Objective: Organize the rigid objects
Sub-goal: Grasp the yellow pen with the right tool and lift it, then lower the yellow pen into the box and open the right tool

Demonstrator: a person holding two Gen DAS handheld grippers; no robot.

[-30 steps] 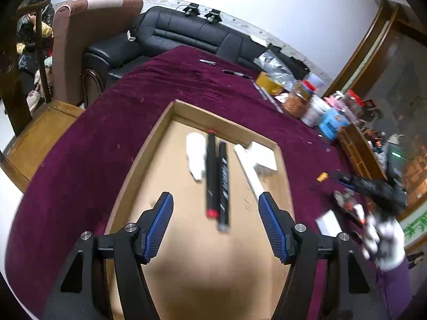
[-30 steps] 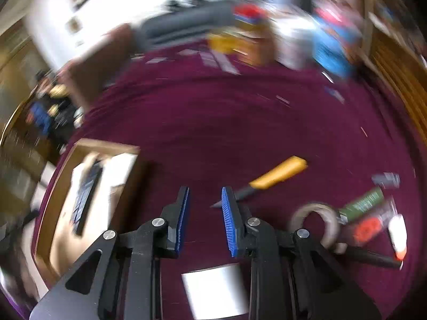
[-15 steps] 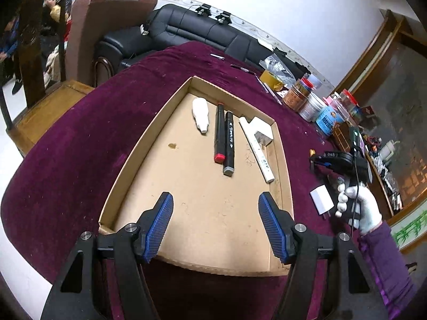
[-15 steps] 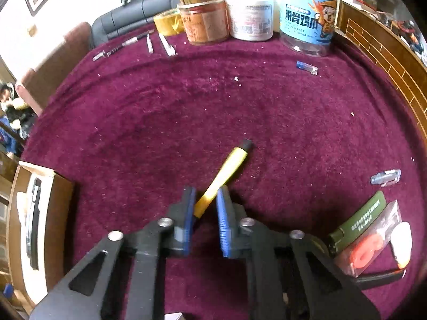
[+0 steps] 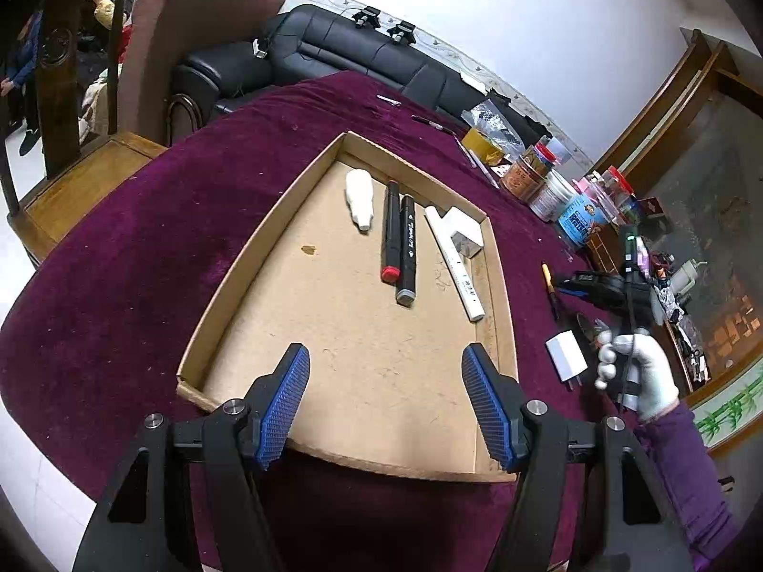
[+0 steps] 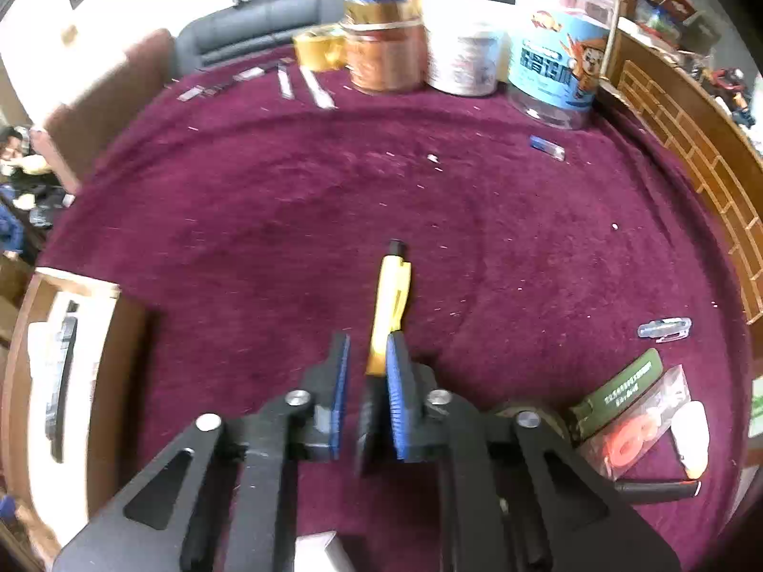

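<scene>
A yellow pen [image 6: 391,300] with a black tip lies on the maroon cloth; its near end sits between the blue pads of my right gripper [image 6: 367,357], whose jaws are narrowly apart around it. The pen also shows in the left wrist view [image 5: 548,281]. My left gripper [image 5: 386,381] is open and empty over the near end of a shallow cardboard tray [image 5: 496,286]. The tray holds two black markers [image 5: 399,243], a white ruler-like stick [image 5: 455,267], a white block [image 5: 465,233] and a white lump [image 5: 360,198].
A white charger plug [image 5: 565,357] lies on the cloth right of the tray. Jars and tubs [image 6: 458,47] stand at the far edge. A green packet [image 6: 620,386], an orange item in plastic [image 6: 639,424] and a clear clip [image 6: 665,329] lie at the right.
My right gripper has swung so the pen lies straight ahead between its pads, and the jaws stand slightly wider. My left gripper has pulled back a little from the tray.
</scene>
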